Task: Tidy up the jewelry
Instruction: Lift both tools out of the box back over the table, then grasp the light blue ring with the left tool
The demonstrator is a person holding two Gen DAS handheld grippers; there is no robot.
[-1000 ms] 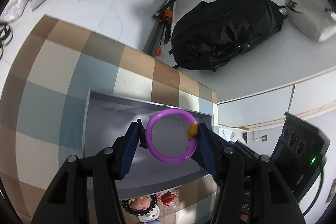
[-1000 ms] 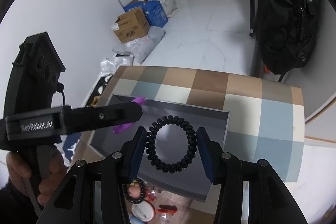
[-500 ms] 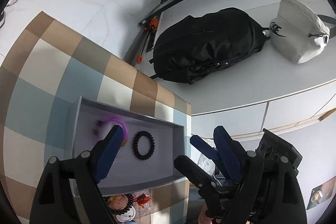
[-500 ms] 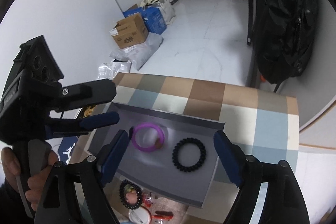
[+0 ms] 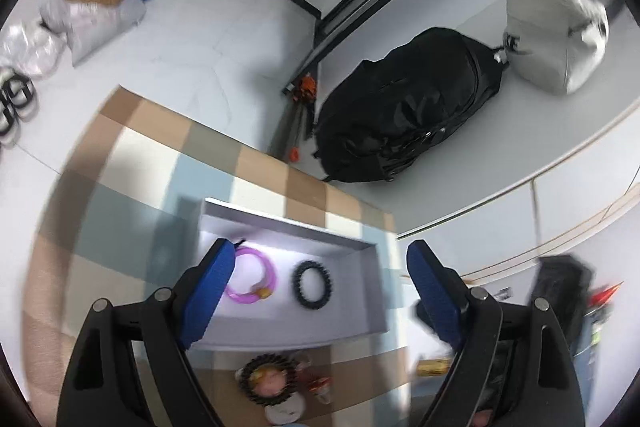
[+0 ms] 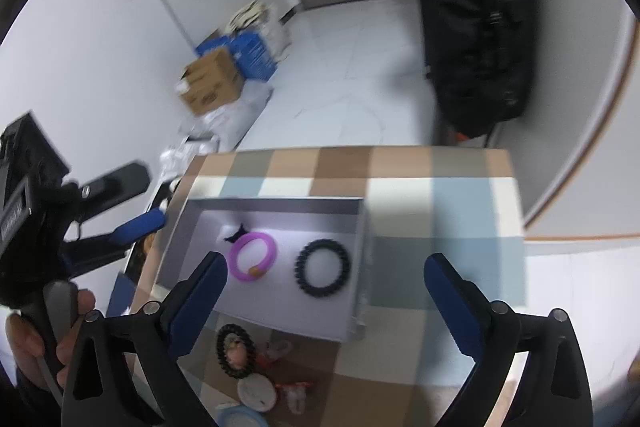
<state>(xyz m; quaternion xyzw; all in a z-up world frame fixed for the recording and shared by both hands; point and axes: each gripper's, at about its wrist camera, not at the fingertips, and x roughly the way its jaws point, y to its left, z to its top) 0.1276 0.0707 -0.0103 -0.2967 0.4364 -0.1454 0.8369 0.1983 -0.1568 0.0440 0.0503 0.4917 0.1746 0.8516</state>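
A grey tray [image 5: 288,223] [image 6: 280,205] sits on the checked tablecloth [image 6: 440,211]. In it lie a purple ring bracelet [image 5: 252,281] [image 6: 254,257] on the left and a black beaded bracelet [image 5: 312,285] [image 6: 322,273] to its right, both flat and free. My left gripper [image 5: 320,251] hangs open above and in front of the tray, nothing between its fingers; it also shows at the left of the right wrist view as the left gripper [image 6: 148,199], held by a hand [image 6: 36,335]. My right gripper [image 6: 326,263] hovers over the tray with its jaws opening wide and empty.
Loose jewelry [image 6: 236,349] [image 5: 272,379] is piled in front of the tray's near wall, and a small black item [image 6: 236,235] lies in its back left. A black backpack [image 5: 408,115] and white bag [image 5: 552,35] rest on the counter beyond. Cardboard boxes [image 6: 212,81] stand on the floor.
The left gripper let go of the purple ring and the right let go of the black bracelet; both now lie in the tray. Both grippers opened, lifted and drew back.
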